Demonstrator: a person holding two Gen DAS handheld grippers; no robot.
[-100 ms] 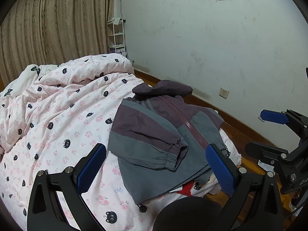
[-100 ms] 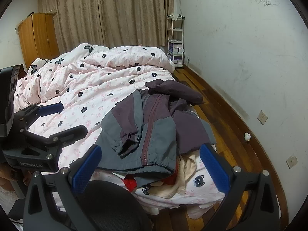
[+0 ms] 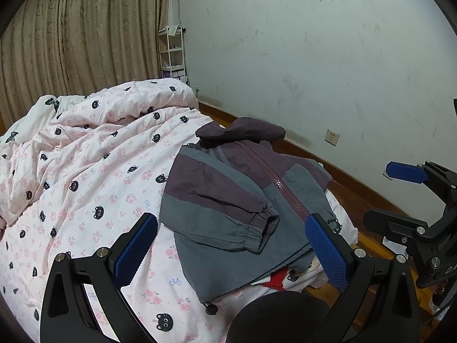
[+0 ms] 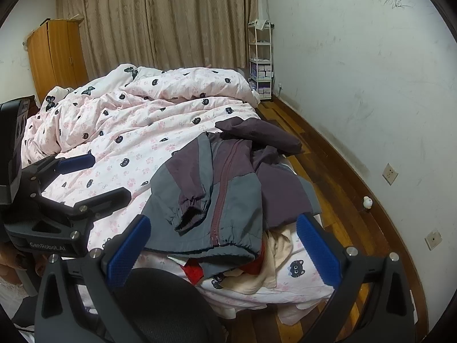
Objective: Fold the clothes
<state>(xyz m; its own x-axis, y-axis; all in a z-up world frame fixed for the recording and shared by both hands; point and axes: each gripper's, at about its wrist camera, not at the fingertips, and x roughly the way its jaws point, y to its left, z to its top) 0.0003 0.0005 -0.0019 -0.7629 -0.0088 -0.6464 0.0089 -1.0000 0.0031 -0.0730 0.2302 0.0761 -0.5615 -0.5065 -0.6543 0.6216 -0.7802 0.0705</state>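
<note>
a: where was the jacket [image 3: 242, 200]?

b: it lay on the bed, on the pink blanket [image 3: 85, 171] with the little black bears, near the edge by the white wall [image 3: 314, 71]. it was purple and grey. the zipper was shut and one sleeve [image 3: 228, 208] was folded over the front. the hood [image 3: 242, 130] was at the far end.

a: what about the tongs?

b: the left gripper [image 3: 231, 253] was spread wide, with nothing between its blue pads [image 3: 325, 253]. it hung over the near end of the jacket and i could not see it touching. the right gripper [image 4: 225, 248] was spread wide too, and it held nothing. it was just beside the left one, at the same end of the bed.

a: was anything under the jacket?

b: yes, some red cloth [image 4: 194, 271] and some cream cloth [image 4: 274, 257] poked out from under it.

a: what else was there?

b: brown curtains [image 4: 171, 20], a wooden wardrobe [image 4: 54, 57] and a white shelf [image 4: 260, 57] in the corner.
</note>
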